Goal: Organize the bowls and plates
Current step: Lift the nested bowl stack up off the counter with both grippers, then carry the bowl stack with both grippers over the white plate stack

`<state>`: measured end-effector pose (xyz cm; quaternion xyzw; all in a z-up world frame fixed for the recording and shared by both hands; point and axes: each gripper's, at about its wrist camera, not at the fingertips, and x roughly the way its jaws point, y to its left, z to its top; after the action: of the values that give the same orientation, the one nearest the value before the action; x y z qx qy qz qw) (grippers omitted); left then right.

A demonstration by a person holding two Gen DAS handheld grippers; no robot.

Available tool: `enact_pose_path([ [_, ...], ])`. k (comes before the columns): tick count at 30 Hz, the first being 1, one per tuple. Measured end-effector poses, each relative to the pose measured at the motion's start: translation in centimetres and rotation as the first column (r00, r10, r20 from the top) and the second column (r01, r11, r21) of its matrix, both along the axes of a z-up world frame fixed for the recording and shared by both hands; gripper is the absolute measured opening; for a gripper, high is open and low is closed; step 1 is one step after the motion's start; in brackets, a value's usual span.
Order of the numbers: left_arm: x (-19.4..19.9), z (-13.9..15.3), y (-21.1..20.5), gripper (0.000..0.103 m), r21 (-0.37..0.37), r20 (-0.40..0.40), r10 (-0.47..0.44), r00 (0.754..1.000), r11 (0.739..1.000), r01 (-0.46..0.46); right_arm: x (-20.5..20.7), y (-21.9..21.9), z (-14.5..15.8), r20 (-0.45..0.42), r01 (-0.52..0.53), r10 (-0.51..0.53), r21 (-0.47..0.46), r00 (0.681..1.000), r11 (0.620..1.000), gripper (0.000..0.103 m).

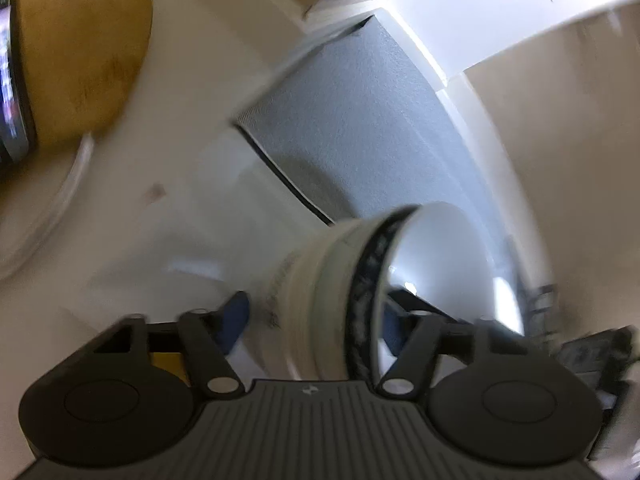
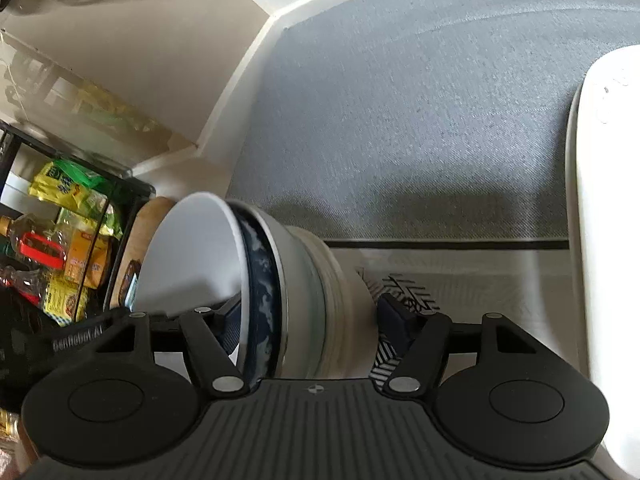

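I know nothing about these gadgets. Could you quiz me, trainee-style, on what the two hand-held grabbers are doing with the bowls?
1. True or false: the right gripper holds its stack of nested white bowls with a dark blue patterned band upright.
2. Beyond it lies: A) a grey woven mat; B) a wooden table; C) a sink.
3. Fill in: in the left gripper, the blurred stack of pale bowls opens toward the picture's ____.

Key: 1 false, tipped sideways; 2 A; 3 right.
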<state>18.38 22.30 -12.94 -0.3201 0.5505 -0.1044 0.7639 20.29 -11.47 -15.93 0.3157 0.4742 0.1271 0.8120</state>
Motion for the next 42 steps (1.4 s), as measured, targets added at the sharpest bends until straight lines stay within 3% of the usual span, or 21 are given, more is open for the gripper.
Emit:
enact_pose_path([
  [11,0.0,-0.2,0.4,0.067,-0.061,-0.034,0.009,0.999,0.998,-0.012,0.6,0.5,1.9,-0.022,0.010,-0.012,-0.085,1.000,0.996,0.068],
  [21,0.5,0.7,-1.2,0.067,-0.054,-0.010,-0.019,1.000,0.998,0.018,0.8,-0.5,3.8,0.046,0.009,-0.001,-0.162,0.999,0.987,0.063],
  [30,0.4,-0.2,-2.3,0.065,-0.043,-0.039,-0.003,0.999,0.999,0.001,1.3,-2.2,2.4,-0.005,0.006,-0.006,-0.138,1.000,0.990,0.060],
  [42,0.9,1.2,-4.1,0.065,-0.074,-0.003,0.001,1.000,0.997,-0.002,1.3,-3.7,4.7,0.037,0.000,0.007,-0.181,0.999,0.983,0.060],
])
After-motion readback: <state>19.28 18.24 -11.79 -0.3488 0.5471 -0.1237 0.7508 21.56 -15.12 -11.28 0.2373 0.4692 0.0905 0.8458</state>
